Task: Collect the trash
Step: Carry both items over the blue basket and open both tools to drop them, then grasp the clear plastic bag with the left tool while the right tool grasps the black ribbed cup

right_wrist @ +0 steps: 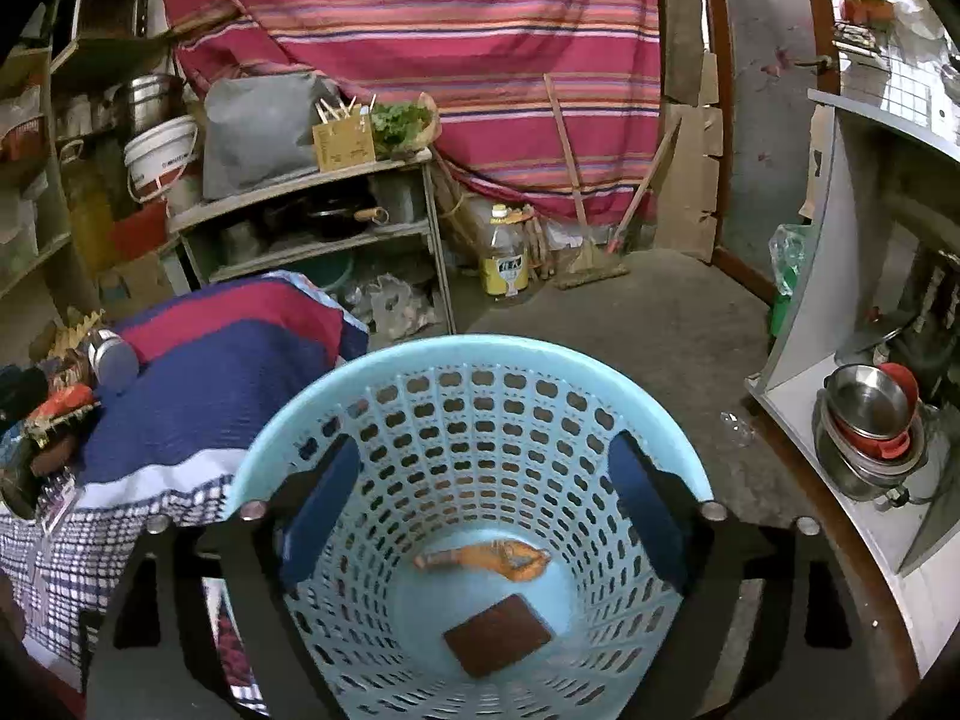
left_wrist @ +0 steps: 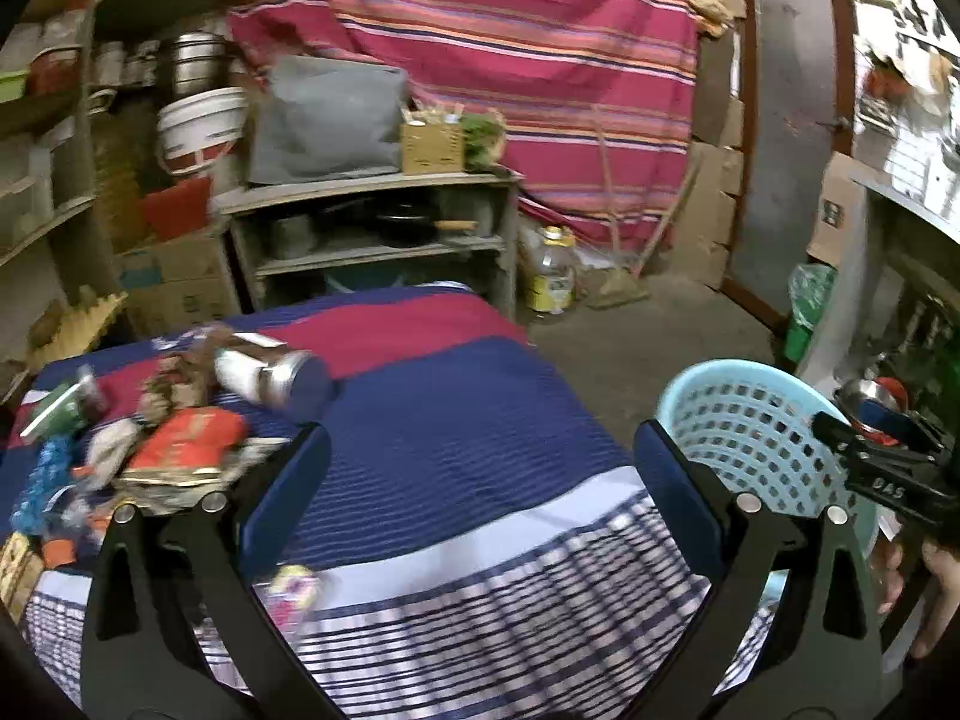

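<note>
Two pieces of trash lie at the bottom of the light blue basket (right_wrist: 468, 360): an orange wrapper (right_wrist: 504, 558) toward twelve o'clock and a flat brown piece (right_wrist: 498, 635) toward six o'clock, apart from each other. The right gripper (right_wrist: 480, 516) hangs over the basket mouth with its fingers released, spread wide, nothing between them.

In the left wrist view, the left gripper (left_wrist: 480, 468) is over a bed covered by a striped blue, red and white cloth (left_wrist: 444, 420), its fingers also released and empty. A heap of trash (left_wrist: 150, 444) sits on the cloth at about nine o'clock from that gripper: a red packet (left_wrist: 192, 438), a blue crinkled wrapper (left_wrist: 45, 468) and a lying metal canister (left_wrist: 270, 375), blurred. A small pale wrapper (left_wrist: 294, 585) lies alone near six o'clock. The basket stands off the bed's edge at three o'clock, with the right gripper's black body and a hand (left_wrist: 936, 588) just beside it.
</note>
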Demonstrator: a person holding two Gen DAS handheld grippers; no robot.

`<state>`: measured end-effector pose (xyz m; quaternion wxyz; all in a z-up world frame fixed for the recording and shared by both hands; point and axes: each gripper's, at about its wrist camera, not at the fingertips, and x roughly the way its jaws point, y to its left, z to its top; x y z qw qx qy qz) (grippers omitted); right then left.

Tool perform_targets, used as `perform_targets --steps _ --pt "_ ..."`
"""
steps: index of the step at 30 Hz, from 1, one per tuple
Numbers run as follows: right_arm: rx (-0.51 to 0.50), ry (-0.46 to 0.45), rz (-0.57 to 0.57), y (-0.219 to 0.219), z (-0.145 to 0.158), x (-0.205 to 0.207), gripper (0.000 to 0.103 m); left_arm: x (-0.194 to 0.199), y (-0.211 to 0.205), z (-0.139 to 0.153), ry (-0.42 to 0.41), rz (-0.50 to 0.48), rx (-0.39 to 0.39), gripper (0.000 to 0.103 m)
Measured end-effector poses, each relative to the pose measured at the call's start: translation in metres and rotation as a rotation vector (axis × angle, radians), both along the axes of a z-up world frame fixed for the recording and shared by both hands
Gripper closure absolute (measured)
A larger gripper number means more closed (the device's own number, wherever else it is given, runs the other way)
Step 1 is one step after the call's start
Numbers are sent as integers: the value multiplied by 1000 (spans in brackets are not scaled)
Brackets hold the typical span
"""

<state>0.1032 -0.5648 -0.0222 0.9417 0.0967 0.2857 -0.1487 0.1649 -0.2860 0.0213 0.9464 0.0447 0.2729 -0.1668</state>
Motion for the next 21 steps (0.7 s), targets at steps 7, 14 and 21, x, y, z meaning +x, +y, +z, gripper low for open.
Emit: perform_targets --steps 7,14,21 --pt "11 -62 40 54 16 -1 16 -9 71 10 -39 119 13 6" --pt "-29 -81 159 141 29 7 16 -14 150 8 -27 204 6 6" --pt "-14 -55 251 224 27 25 16 -8 212 1 4 286 -13 6"
